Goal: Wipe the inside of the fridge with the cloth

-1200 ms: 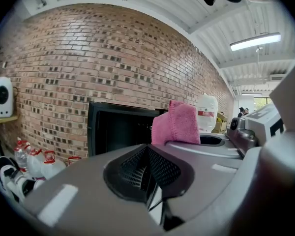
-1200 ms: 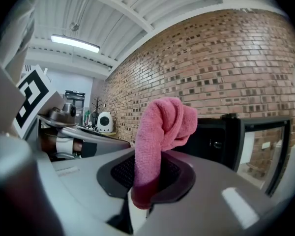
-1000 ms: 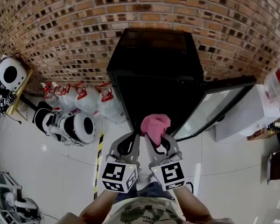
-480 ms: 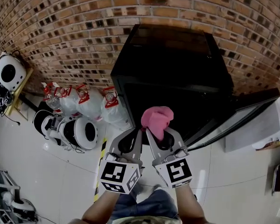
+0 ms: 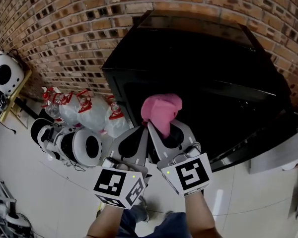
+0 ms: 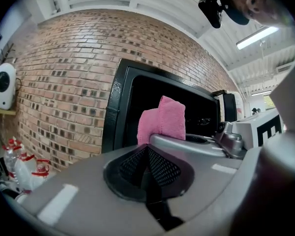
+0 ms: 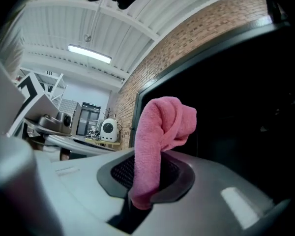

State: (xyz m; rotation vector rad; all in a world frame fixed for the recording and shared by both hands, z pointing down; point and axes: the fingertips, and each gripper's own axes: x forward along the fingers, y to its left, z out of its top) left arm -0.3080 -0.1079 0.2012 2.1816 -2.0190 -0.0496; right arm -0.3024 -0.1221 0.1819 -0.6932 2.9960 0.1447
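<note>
A black fridge [image 5: 198, 58] stands against the brick wall, its dark inside [image 5: 228, 118] open toward me. A pink cloth [image 5: 161, 109] bunches up in front of the opening, and my right gripper [image 5: 162, 128] is shut on its lower end. In the right gripper view the cloth [image 7: 162, 132] rises out of the shut jaws [image 7: 146, 186] before the dark fridge cavity [image 7: 246, 112]. My left gripper [image 5: 140, 132] sits close beside the right one, shut with nothing in it. In the left gripper view its jaws [image 6: 147, 150] meet, with the cloth [image 6: 163, 121] and the fridge frame [image 6: 122, 107] beyond.
The fridge door [image 5: 273, 145] hangs open at the lower right. Tied white bags with red tops [image 5: 84, 110] lean against the brick wall [image 5: 64, 29] left of the fridge. White round devices [image 5: 79, 147] lie on the floor, another [image 5: 4, 73] on a shelf at far left.
Both grippers and the cloth have moved closer to the fridge opening, and the fridge fills more of the head view. The right gripper keeps its hold on the cloth.
</note>
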